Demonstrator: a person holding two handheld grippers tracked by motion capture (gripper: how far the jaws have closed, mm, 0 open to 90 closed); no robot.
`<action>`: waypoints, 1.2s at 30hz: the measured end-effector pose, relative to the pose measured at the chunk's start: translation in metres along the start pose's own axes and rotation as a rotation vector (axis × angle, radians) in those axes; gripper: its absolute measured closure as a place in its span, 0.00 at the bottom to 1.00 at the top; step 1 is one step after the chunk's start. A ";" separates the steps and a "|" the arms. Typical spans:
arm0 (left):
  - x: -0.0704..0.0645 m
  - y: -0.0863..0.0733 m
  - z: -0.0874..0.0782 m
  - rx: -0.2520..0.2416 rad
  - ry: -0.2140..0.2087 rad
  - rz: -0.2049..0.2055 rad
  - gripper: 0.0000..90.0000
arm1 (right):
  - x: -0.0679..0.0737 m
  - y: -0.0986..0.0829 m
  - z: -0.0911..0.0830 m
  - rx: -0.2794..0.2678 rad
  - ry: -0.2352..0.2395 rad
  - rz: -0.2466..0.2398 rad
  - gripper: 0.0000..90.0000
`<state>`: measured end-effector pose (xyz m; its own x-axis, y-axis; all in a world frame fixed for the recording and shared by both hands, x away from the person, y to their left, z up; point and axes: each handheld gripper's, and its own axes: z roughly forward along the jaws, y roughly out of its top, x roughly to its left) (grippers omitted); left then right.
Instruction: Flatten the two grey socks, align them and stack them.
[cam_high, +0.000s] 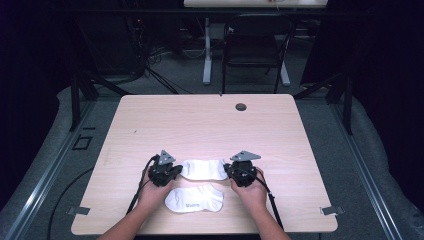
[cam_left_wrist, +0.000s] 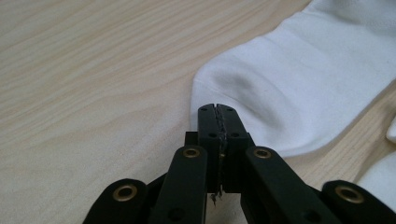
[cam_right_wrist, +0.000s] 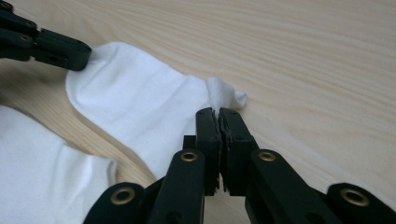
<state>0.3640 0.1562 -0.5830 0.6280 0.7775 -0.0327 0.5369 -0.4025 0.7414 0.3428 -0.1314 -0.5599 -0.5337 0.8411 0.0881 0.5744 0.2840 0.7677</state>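
On the pale wooden table (cam_high: 150, 125), seen from the high view, the person's left hand (cam_high: 150, 192) holds the left gripper (cam_high: 172, 172) at the left end of the far white sock (cam_high: 204, 169). In the left gripper view, its two black jaws are pressed together, with no gap between the toothed pads; they sit right at the rounded edge of that sock (cam_left_wrist: 299, 88). Whether a bit of fabric is pinched between them cannot be told, since the jaw tips cover the spot where they meet the cloth.

The far sock lies flat across the middle of the table's near half, stretched between the two grippers. Just nearer the person lies a second white sock (cam_high: 195, 198), apart from the first by a narrow strip of bare wood and lying roughly parallel to it. A corner of this near sock (cam_left_wrist: 380, 179) shows at the right edge of the left gripper view, and a larger part of it (cam_right_wrist: 42, 168) shows at the lower left of the right gripper view.

At the sock's right end, the right hand (cam_high: 254, 192) holds the right gripper (cam_high: 231, 172). In the right gripper view, its jaws are clamped tight, and a small bunched tuft of the far sock (cam_right_wrist: 140, 107) rises just beyond the tips, so this gripper grasps the sock's edge. The left gripper (cam_right_wrist: 70, 51) shows farther off at that sock's other end.
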 end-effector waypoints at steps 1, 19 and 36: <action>0.000 0.000 0.000 0.000 0.000 0.000 1.00 | -0.001 -0.001 0.000 0.004 -0.003 0.002 0.95; 0.002 0.000 -0.001 0.004 -0.010 0.000 0.99 | 0.006 0.012 0.021 0.040 0.017 -0.078 0.81; 0.003 -0.003 -0.004 0.008 -0.011 0.007 0.99 | -0.011 -0.002 0.028 0.070 -0.017 -0.001 0.84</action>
<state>0.3621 0.1621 -0.5825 0.6381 0.7692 -0.0353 0.5371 -0.4118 0.7362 0.3647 -0.1288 -0.5800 -0.5246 0.8480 0.0760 0.6157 0.3162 0.7217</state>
